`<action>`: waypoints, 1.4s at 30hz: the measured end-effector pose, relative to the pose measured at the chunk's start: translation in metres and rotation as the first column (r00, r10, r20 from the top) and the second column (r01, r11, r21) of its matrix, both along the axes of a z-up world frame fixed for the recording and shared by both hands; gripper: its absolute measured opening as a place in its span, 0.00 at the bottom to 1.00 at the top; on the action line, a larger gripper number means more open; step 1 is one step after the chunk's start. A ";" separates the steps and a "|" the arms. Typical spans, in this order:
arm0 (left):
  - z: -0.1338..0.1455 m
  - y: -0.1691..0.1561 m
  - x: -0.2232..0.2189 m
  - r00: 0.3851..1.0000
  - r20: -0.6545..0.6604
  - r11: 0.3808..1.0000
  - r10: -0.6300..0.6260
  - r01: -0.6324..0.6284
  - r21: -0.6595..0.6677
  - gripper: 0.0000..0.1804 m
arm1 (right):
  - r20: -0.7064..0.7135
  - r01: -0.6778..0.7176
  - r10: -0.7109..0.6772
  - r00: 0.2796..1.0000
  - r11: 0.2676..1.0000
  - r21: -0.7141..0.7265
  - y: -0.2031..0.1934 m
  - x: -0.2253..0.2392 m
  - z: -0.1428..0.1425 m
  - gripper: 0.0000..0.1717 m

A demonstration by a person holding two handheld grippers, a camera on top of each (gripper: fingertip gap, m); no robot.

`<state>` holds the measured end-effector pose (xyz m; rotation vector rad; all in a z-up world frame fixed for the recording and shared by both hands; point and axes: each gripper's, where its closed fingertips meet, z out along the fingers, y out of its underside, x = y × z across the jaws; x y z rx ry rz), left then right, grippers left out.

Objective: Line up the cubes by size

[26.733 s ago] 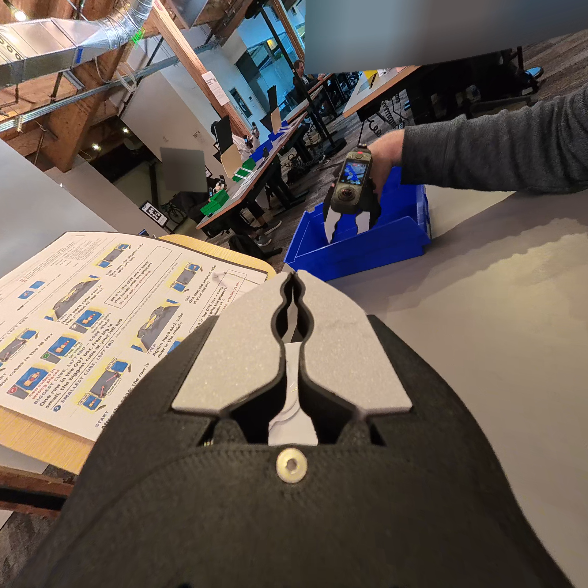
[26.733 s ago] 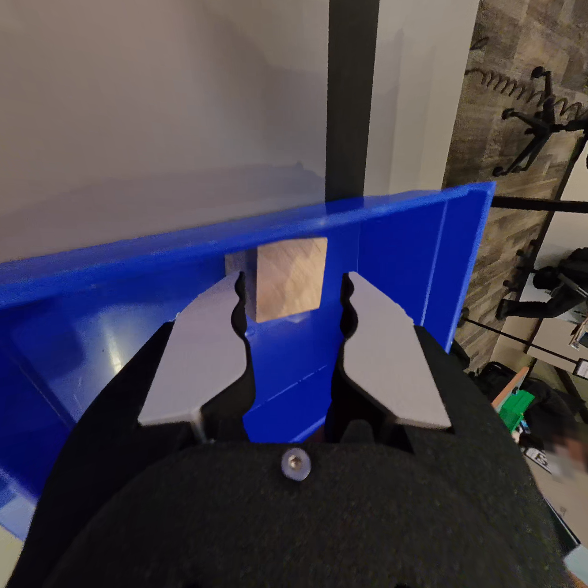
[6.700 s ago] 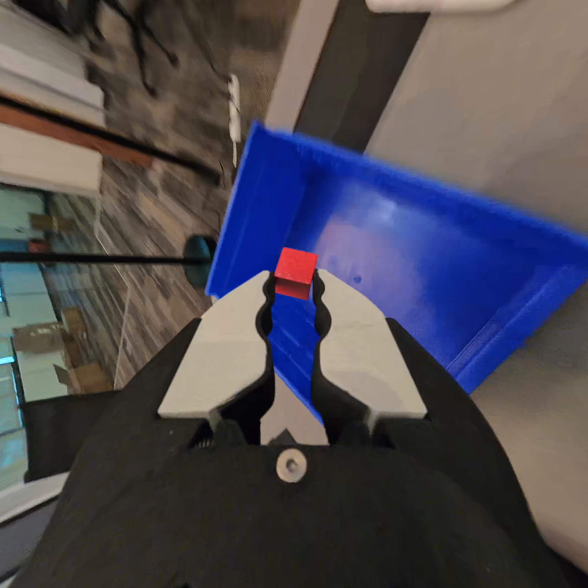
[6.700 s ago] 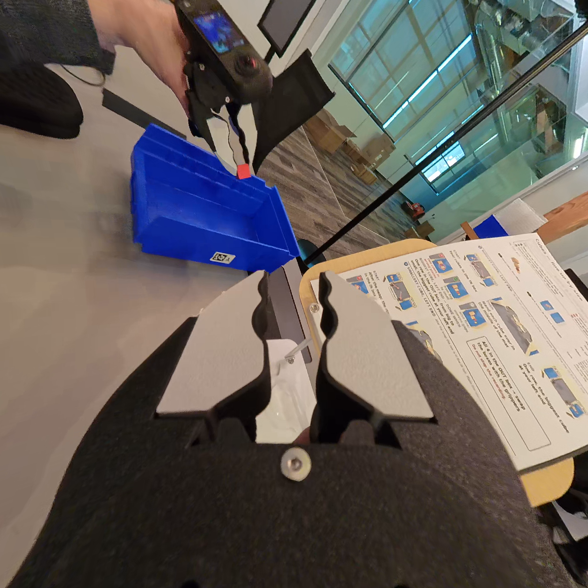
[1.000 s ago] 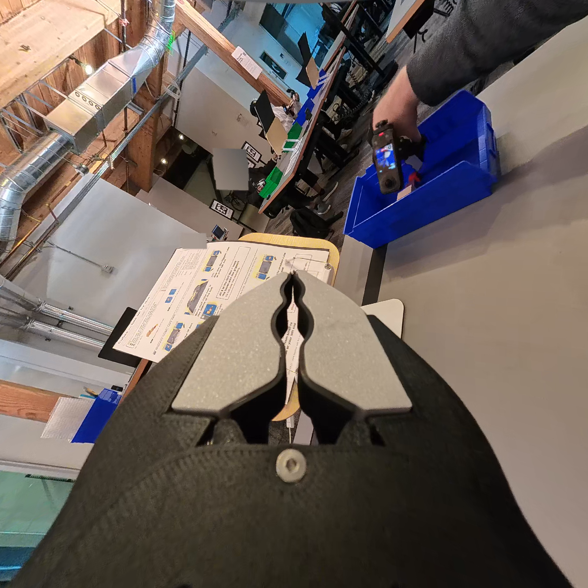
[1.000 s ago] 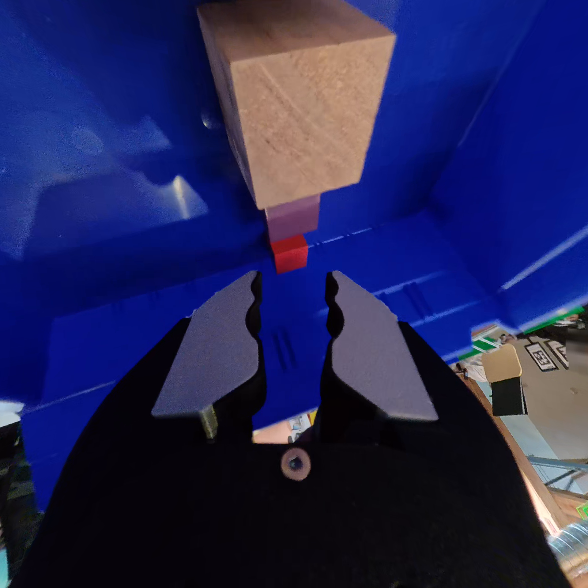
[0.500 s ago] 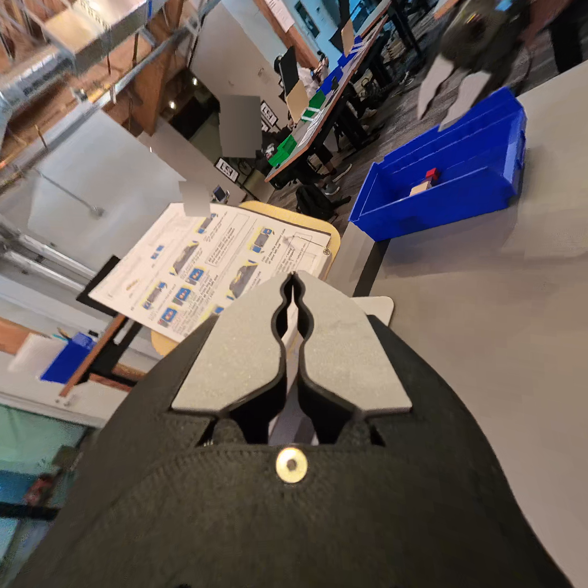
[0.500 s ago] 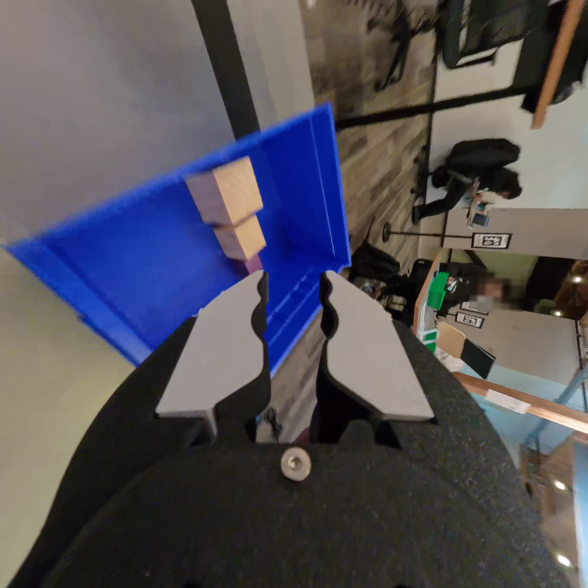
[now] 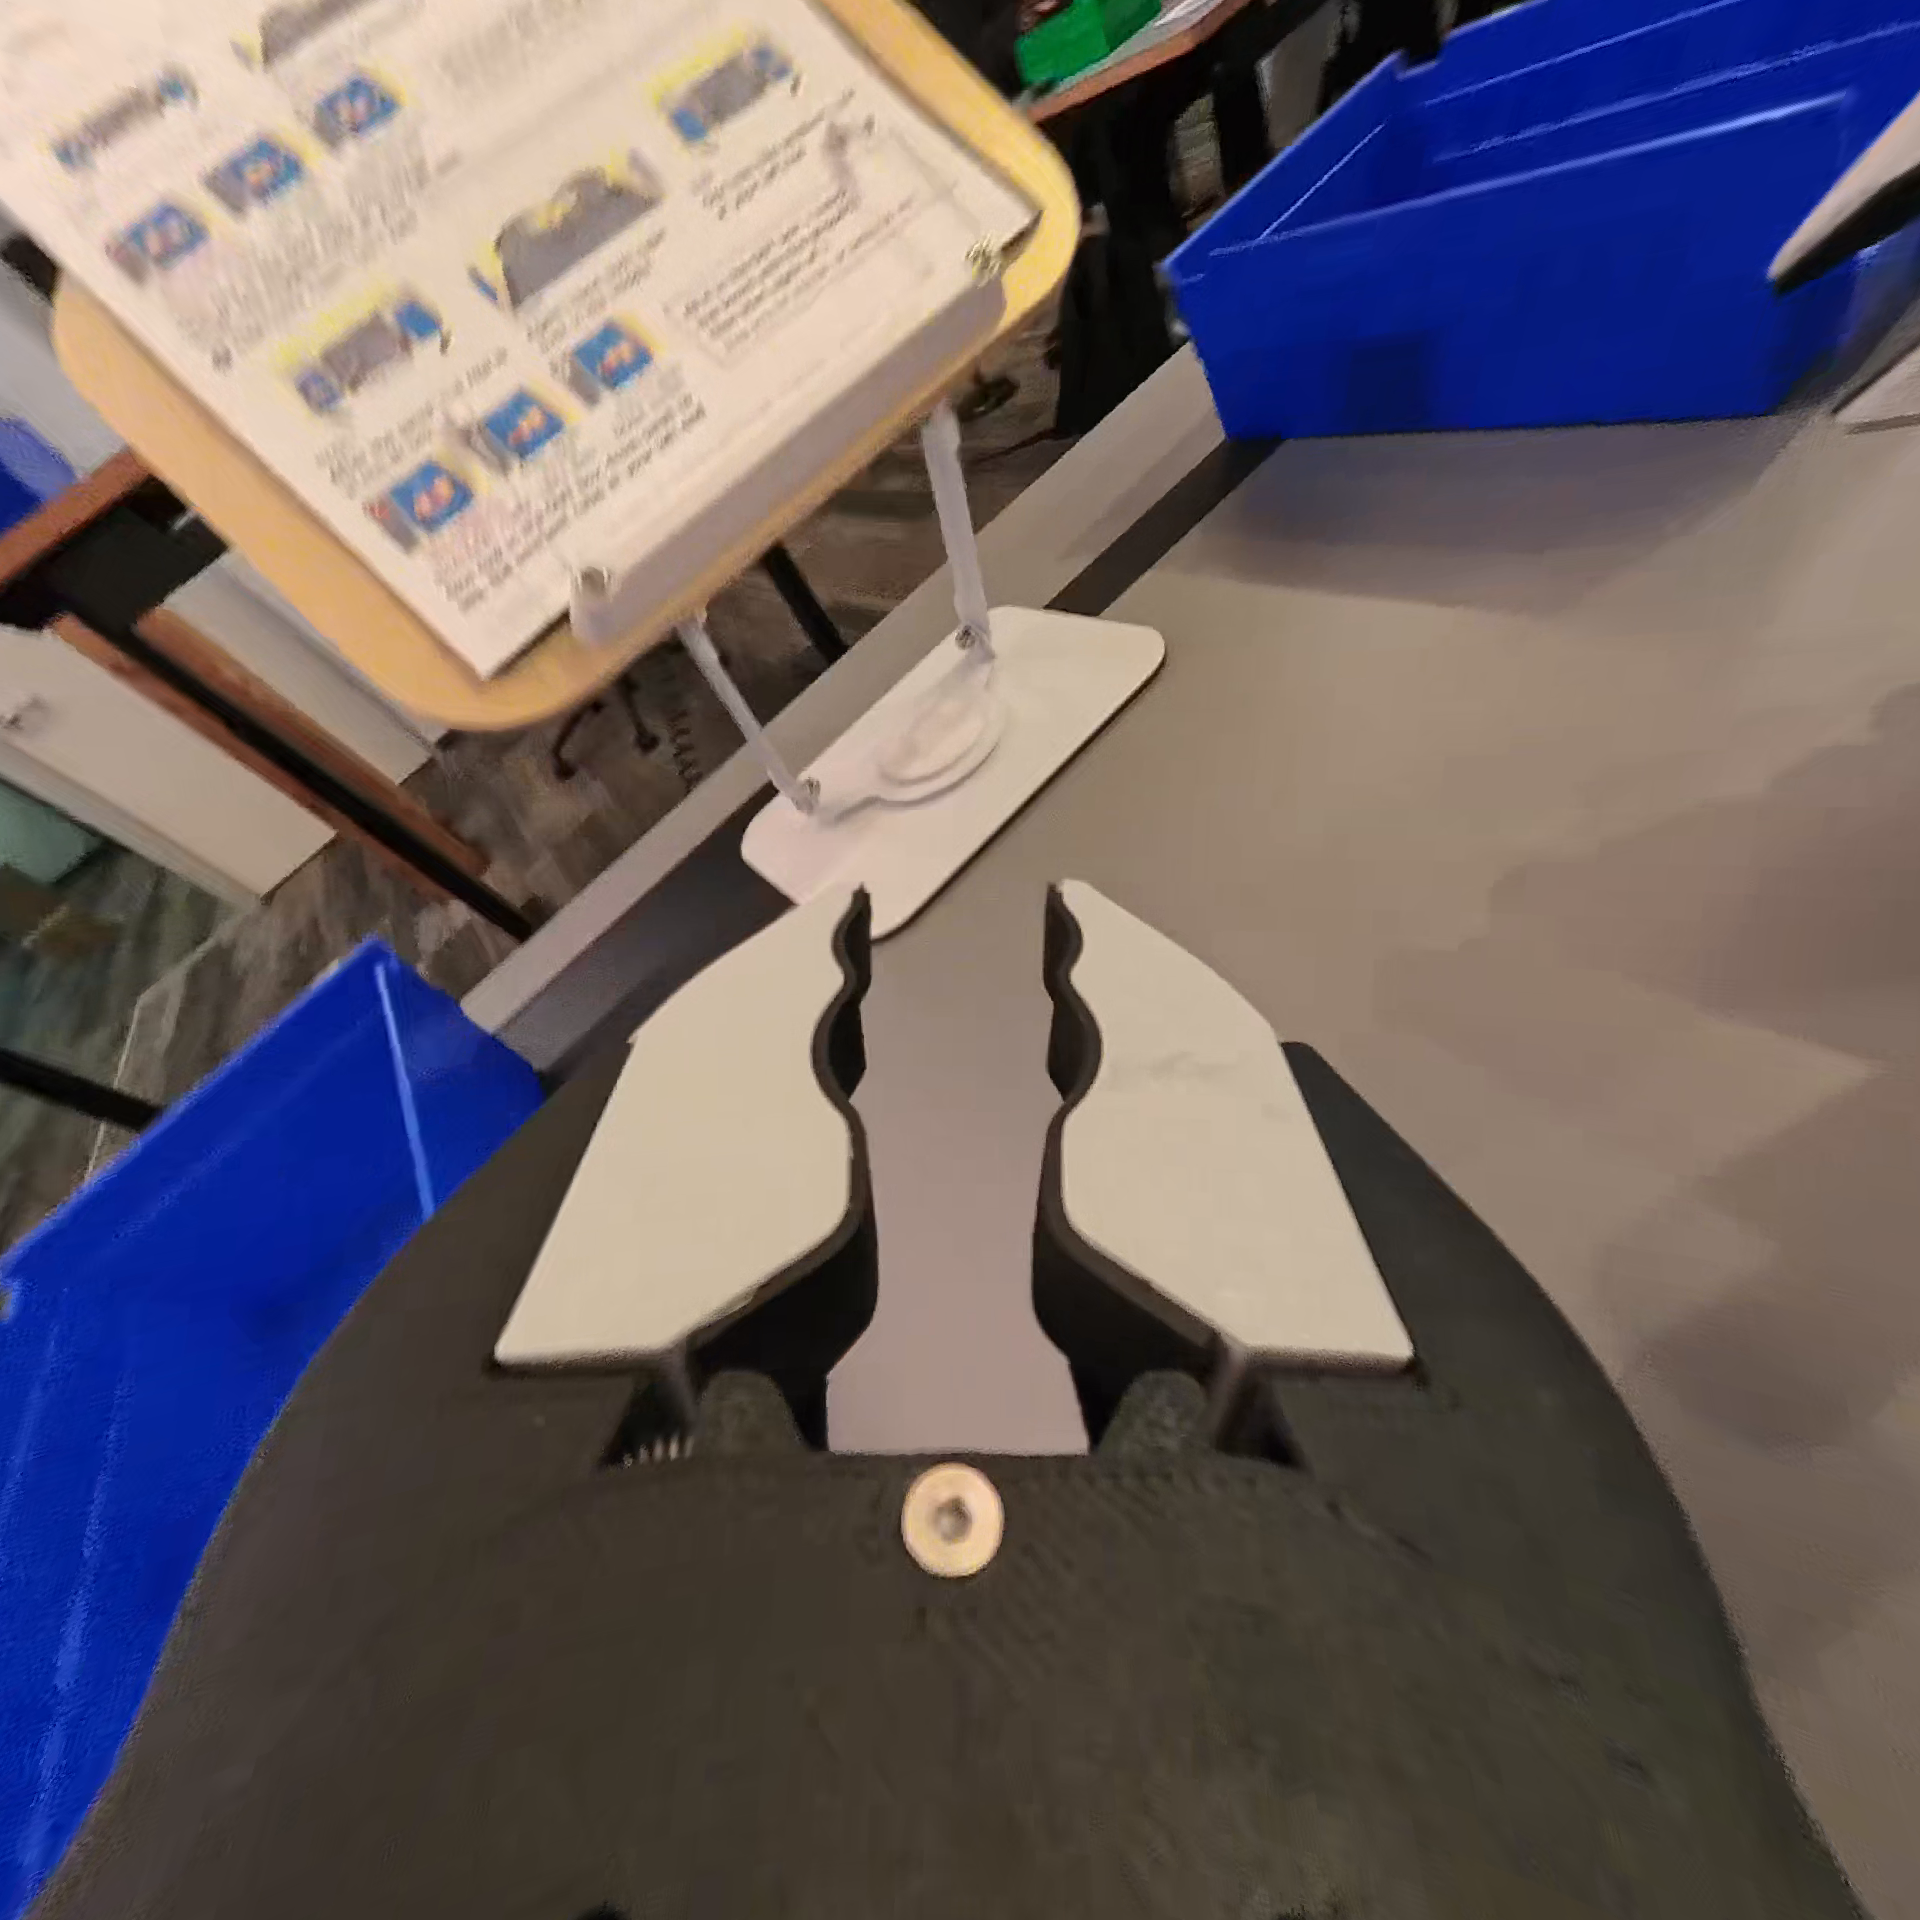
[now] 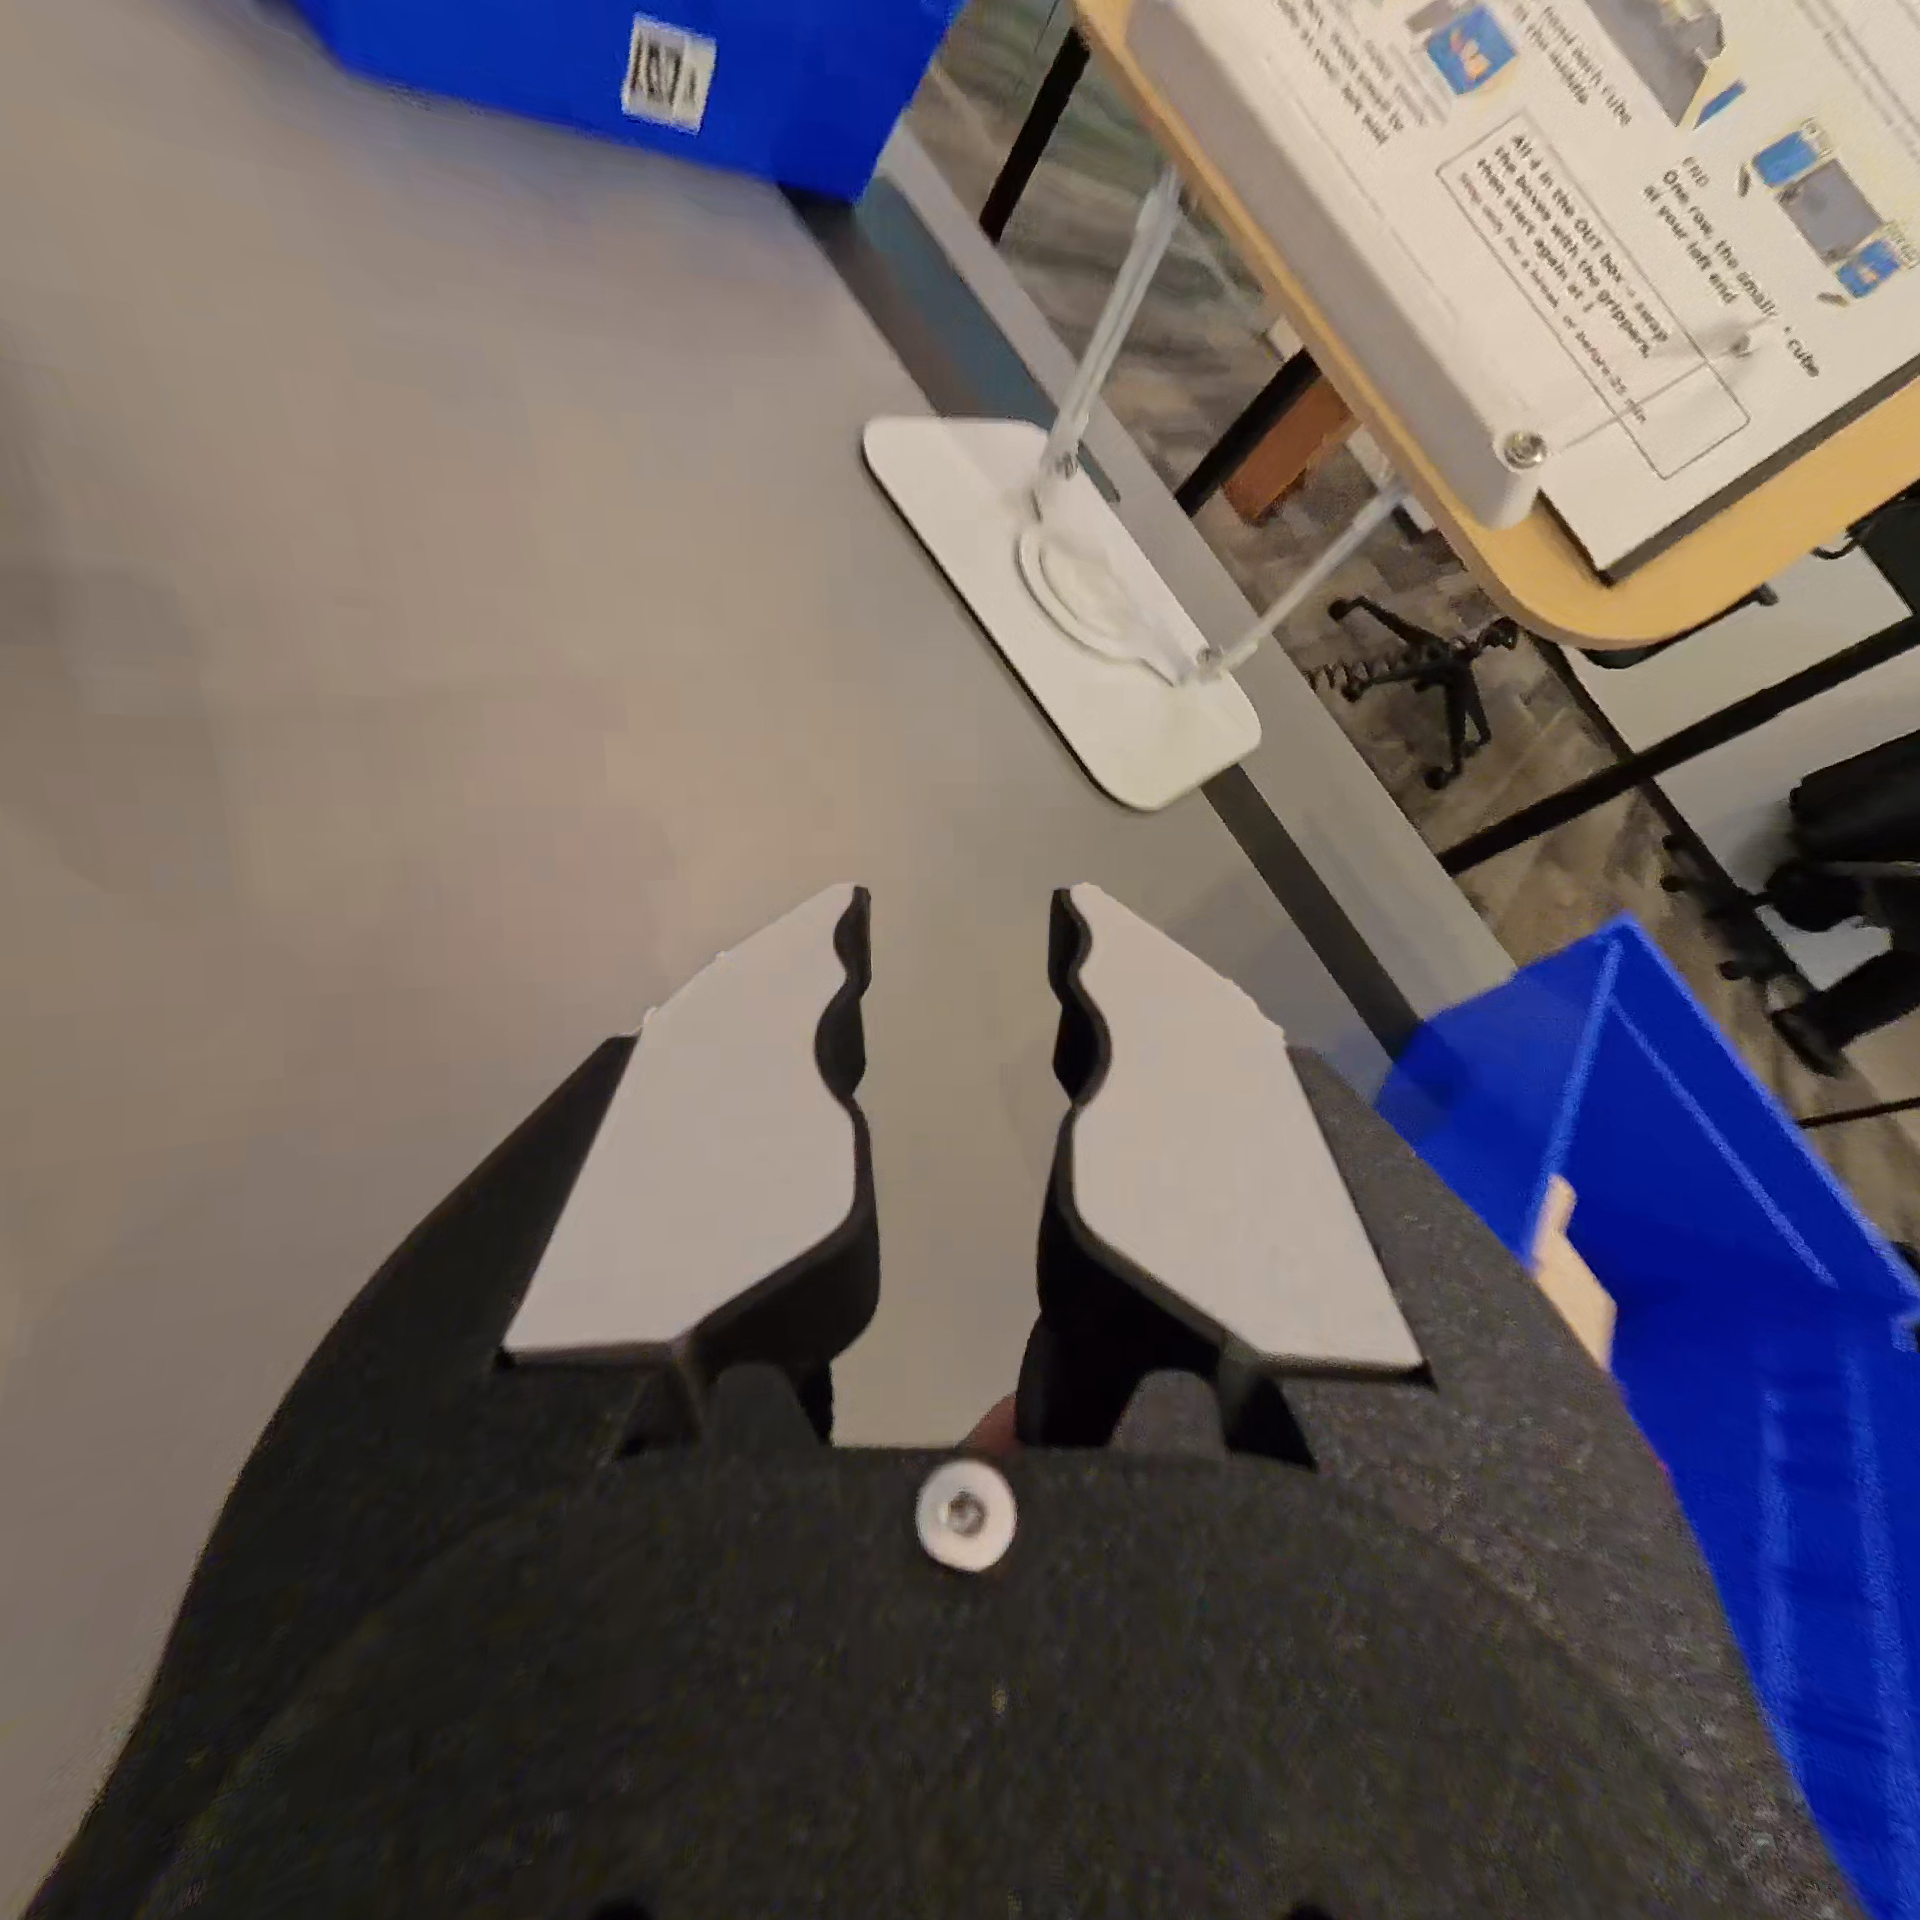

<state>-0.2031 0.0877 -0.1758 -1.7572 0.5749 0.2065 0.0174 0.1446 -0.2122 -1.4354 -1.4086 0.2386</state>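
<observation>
My left gripper (image 9: 951,914) is open and empty over the bare grey table (image 9: 1455,935) in the left wrist view. My right gripper (image 10: 956,914) is also open and empty, over the same table (image 10: 416,623). In the right wrist view a blue bin (image 10: 1714,1195) stands just right of my right gripper. A sliver of a light wooden cube (image 10: 1571,1283) shows inside it. The other cubes are hidden. The left wrist view shows no cubes.
A second blue bin stands at the far end of the table (image 10: 582,62) and shows at the upper right in the left wrist view (image 9: 1507,260). Another blue bin wall (image 9: 208,1299) is at my left gripper's left. A white stand base (image 9: 956,758) (image 10: 1070,613) carries an instruction sheet (image 9: 499,239) (image 10: 1558,187) at the table edge. Across from one pair of fingers to the other is roughly 25 cm.
My left gripper has opened from shut. My right gripper has drawn back from the blue bin holding the cubes, still open. Both have swung toward the table near the stand.
</observation>
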 end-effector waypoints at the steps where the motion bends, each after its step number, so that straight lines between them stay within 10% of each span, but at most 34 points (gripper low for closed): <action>1: -0.010 0.001 -0.005 0.999 0.020 0.999 0.032 -0.032 0.006 0.17 | -0.033 -0.009 0.009 0.999 1.000 -0.015 -0.001 -0.009 -0.003 0.20; 8: -0.066 0.009 -0.016 0.986 0.124 0.994 0.111 -0.108 -0.029 0.26 | -0.234 0.119 -0.132 0.963 0.991 -0.068 0.033 -0.019 -0.039 0.24; 17: -0.091 0.023 -0.002 0.994 0.041 0.988 0.098 -0.093 -0.121 0.37 | -0.033 0.098 -0.093 0.995 0.976 0.195 0.021 -0.032 -0.059 0.25; 42: -0.094 0.026 -0.005 0.991 -0.027 0.985 0.133 -0.135 -0.112 0.38 | 0.040 0.142 -0.148 0.988 0.983 0.119 0.037 -0.033 -0.072 0.30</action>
